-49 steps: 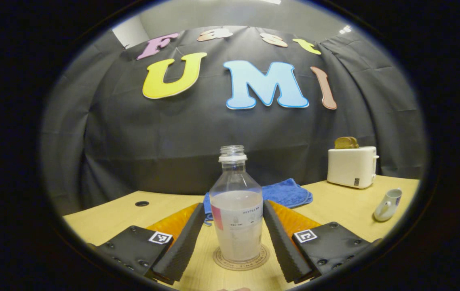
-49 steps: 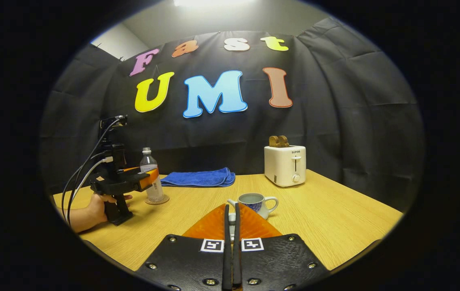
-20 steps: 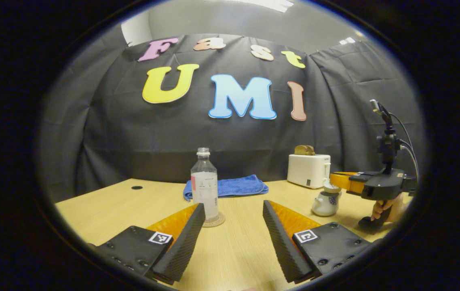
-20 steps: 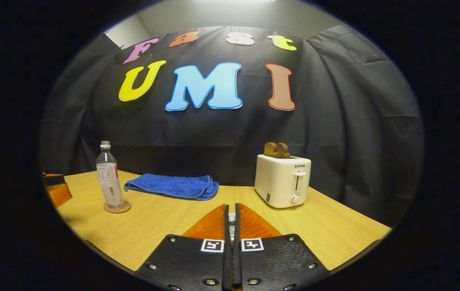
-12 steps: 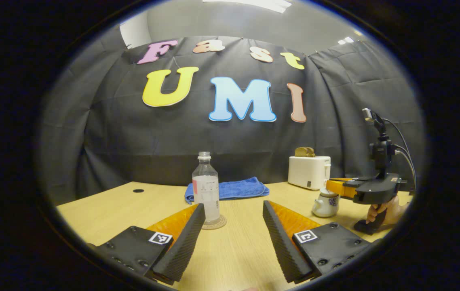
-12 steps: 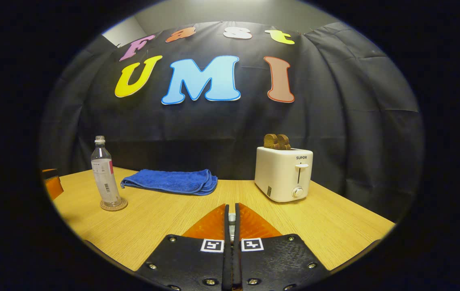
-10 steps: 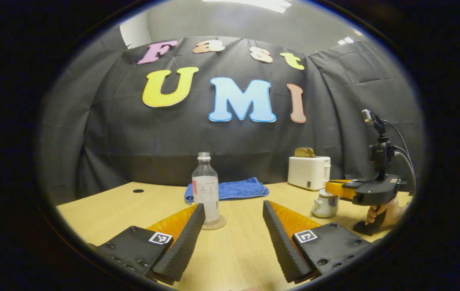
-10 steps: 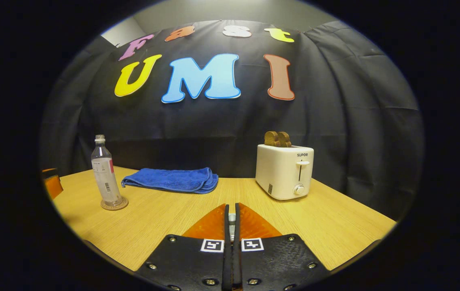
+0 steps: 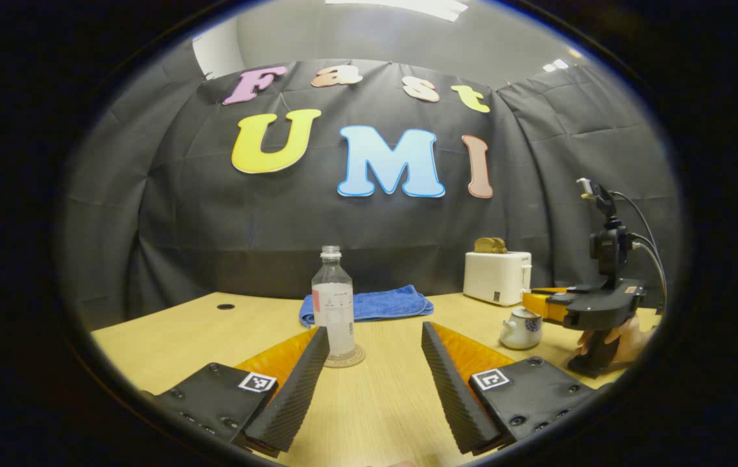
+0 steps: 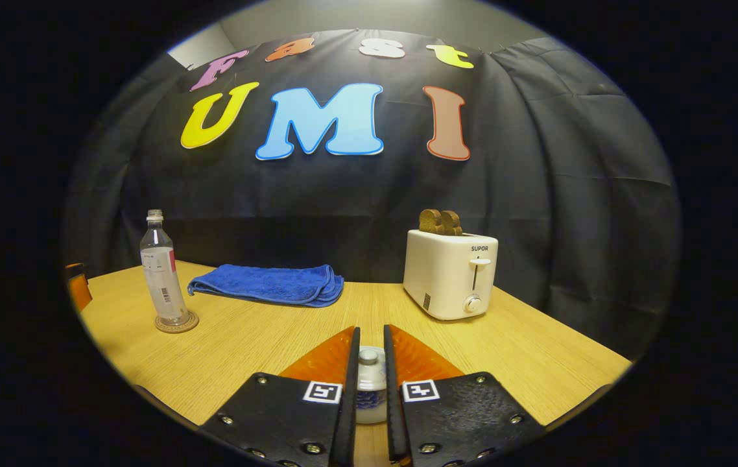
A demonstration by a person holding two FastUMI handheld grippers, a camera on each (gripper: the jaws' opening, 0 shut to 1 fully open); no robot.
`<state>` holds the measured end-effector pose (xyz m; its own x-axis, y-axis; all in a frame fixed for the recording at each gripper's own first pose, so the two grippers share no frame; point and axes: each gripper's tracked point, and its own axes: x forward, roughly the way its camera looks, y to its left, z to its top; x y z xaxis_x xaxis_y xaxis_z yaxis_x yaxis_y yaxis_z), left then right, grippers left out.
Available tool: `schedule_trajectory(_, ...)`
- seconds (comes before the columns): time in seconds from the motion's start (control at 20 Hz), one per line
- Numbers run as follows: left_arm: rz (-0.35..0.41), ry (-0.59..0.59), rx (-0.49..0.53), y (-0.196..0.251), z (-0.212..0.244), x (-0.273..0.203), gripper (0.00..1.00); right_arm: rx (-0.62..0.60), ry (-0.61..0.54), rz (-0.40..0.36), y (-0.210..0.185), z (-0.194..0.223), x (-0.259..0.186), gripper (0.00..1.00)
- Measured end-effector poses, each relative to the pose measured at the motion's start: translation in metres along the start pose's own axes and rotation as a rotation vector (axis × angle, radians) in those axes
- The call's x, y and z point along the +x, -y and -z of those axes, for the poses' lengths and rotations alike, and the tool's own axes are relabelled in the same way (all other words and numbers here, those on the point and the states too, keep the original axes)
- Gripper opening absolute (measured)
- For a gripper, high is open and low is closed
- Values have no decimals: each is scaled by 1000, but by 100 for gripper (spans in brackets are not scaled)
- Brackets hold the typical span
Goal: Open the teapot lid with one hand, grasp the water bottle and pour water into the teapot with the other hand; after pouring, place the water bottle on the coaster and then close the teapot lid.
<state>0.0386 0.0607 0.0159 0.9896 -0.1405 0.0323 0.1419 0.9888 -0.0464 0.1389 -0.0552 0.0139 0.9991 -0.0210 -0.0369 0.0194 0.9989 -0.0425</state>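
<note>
The clear water bottle (image 9: 333, 311) stands upright on the round coaster (image 9: 343, 357), ahead of my left gripper (image 9: 374, 329), which is open, empty and drawn back from it. The bottle (image 10: 158, 272) on its coaster (image 10: 176, 322) also appears at the far left in the right gripper view. The small white teapot (image 9: 523, 329) sits at the right with its lid on. My right gripper (image 10: 371, 329) hangs low over it, fingers slightly parted on either side of the lid (image 10: 369, 373). A hand (image 9: 622, 334) holds that gripper (image 9: 534, 299).
A folded blue towel (image 10: 268, 284) lies at the back of the wooden table (image 10: 537, 363). A white toaster (image 10: 450, 272) with toast stands back right. A small hole (image 9: 226, 306) marks the table's far left. An edge of the left gripper (image 10: 77, 288) shows beside the bottle.
The left gripper let go of the bottle on the coaster and backed away. The right gripper lowered the lid onto the teapot, and its fingers have just parted.
</note>
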Motion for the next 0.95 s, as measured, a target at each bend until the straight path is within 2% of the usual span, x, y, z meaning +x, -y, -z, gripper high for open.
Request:
schedule_trajectory(0.1, -16, -4, -20, -3, 2, -4, 99, 38, 51, -7, -1, -19, -23, 21)
schedule_trajectory(0.15, -22, -4, -29, -3, 2, -6, 99, 48, 56, -12, -4, -21, -38, 37)
schedule_trajectory(0.2, -26, -4, -39, -3, 2, -7, 99, 47, 51, -15, -9, -19, -51, 40)
schedule_trajectory(0.4, -65, -15, -73, 8, 11, -15, 99, 7, 35, -16, -33, -4, -104, 40)
schedule_trajectory(0.5, -48, -39, -89, 22, 20, -19, 99, -5, 29, -44, -47, 4, -117, 40)
schedule_trajectory(0.65, -62, -19, -57, 32, 16, -30, 99, -5, 21, -69, -67, 13, -129, 40)
schedule_trajectory(0.75, -69, -20, -32, 40, 16, -34, 99, 9, 2, -93, -76, 18, -133, 54)
schedule_trajectory(0.8, -79, -21, -11, 40, 17, -34, 99, 25, 17, -98, -77, 19, -133, 57)
schedule_trajectory(0.95, -114, -24, 38, 45, 18, -35, 99, 40, 40, 4, -60, 15, -133, 63)
